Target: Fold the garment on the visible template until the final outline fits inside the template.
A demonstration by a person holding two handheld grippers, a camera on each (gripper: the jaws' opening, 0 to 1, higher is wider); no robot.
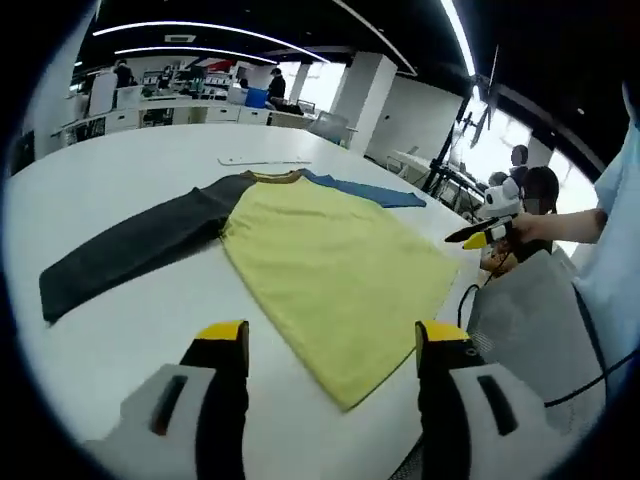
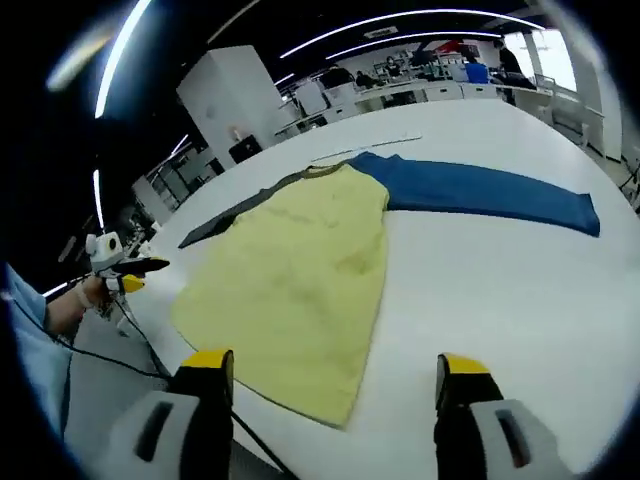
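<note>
A long-sleeved shirt lies spread flat on the white table [image 1: 120, 330]. Its yellow body [image 1: 330, 265] points its hem at me, with a dark grey sleeve [image 1: 130, 250] stretched left and a blue sleeve [image 1: 370, 190] at the far side. My left gripper [image 1: 332, 340] hovers open just short of the hem, nothing between its jaws. In the right gripper view the yellow body [image 2: 290, 285] lies ahead, the blue sleeve [image 2: 490, 190] reaching right and the grey sleeve [image 2: 225, 220] left. My right gripper [image 2: 333, 370] is open over the table beside the hem corner.
A thin pale strip [image 1: 265, 160] lies on the table beyond the collar. A hand holds the other gripper [image 1: 482, 234] off the table's right edge, and likewise the other gripper [image 2: 122, 268] at the left. A black cable [image 1: 463, 300] hangs at the edge. Desks and people stand far behind.
</note>
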